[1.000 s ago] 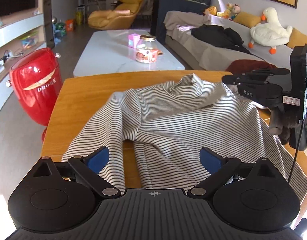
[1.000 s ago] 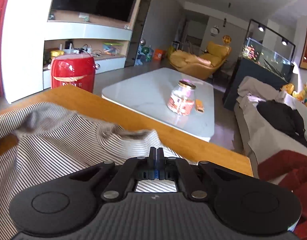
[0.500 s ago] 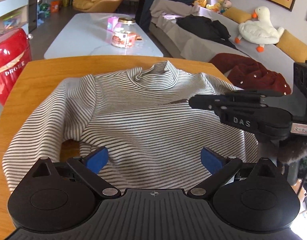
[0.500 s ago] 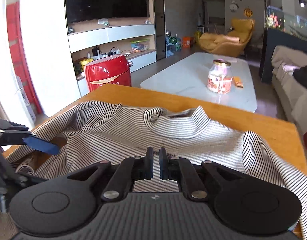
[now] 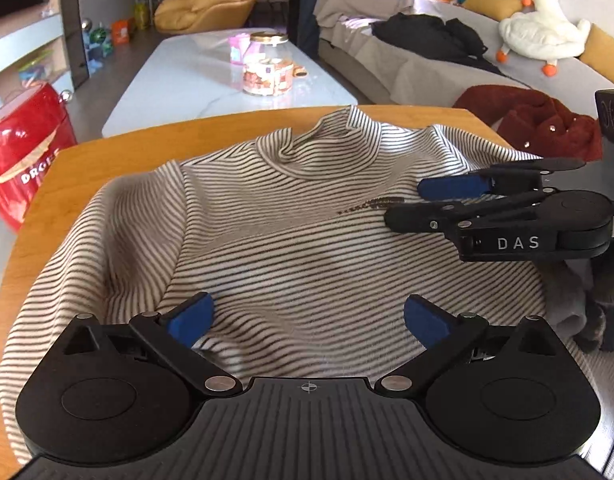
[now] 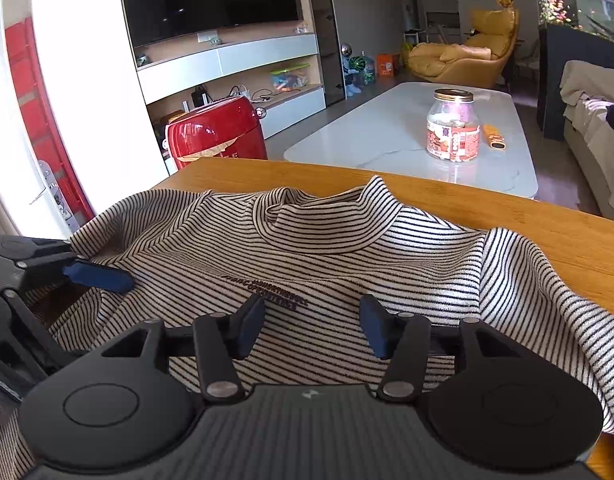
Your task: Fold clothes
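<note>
A black-and-white striped mock-neck top lies front up on the wooden table, collar toward the far edge. My left gripper is open low over the top's lower body, with nothing between its blue pads. My right gripper hovers over the chest print; its jaws are opening and only flat fabric lies below them. In the left wrist view the right gripper reaches in from the right. In the right wrist view one left gripper pad rests near the left shoulder.
A red appliance stands on the floor beyond the table's left side. A white coffee table with a jar lies ahead. A red garment and a sofa sit to the right.
The right gripper's jaws went from shut to apart as it swung down over the top's chest. The left gripper shifted from the sleeve area to over the body. The top now lies spread flatter.
</note>
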A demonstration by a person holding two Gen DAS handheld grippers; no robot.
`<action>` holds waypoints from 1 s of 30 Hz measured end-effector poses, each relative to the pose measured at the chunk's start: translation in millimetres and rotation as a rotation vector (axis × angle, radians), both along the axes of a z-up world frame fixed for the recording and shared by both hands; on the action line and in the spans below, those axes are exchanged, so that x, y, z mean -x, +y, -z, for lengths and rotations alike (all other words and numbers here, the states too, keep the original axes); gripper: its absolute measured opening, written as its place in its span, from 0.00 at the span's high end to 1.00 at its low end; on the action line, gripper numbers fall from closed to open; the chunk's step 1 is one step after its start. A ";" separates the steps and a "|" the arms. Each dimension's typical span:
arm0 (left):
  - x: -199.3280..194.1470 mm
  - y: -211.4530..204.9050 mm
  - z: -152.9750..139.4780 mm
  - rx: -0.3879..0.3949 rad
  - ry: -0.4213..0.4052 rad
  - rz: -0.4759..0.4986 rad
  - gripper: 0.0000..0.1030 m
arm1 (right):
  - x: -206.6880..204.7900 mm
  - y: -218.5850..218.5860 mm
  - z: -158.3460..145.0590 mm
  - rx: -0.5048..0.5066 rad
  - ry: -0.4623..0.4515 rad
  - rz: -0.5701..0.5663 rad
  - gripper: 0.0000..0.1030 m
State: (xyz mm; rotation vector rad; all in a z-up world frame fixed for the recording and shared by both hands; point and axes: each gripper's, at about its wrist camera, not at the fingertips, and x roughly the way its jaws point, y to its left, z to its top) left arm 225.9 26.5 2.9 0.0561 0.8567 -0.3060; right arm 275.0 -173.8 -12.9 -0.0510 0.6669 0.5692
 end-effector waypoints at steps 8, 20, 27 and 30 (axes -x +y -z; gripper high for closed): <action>83.8 91.6 -52.0 -0.101 -0.005 -0.114 0.00 | 3.8 13.7 -1.0 0.070 -0.025 -0.019 0.40; 138.8 133.0 -48.1 -0.117 -0.059 -0.131 0.00 | 82.0 77.5 -47.9 0.183 -0.145 -0.239 0.45; 123.0 147.1 -42.7 -0.108 -0.119 -0.210 0.00 | 167.9 175.5 -35.8 0.184 -0.165 -0.588 0.45; 120.5 152.0 -44.3 -0.115 -0.144 -0.233 0.00 | 172.4 204.4 -24.0 0.233 -0.176 -0.573 0.69</action>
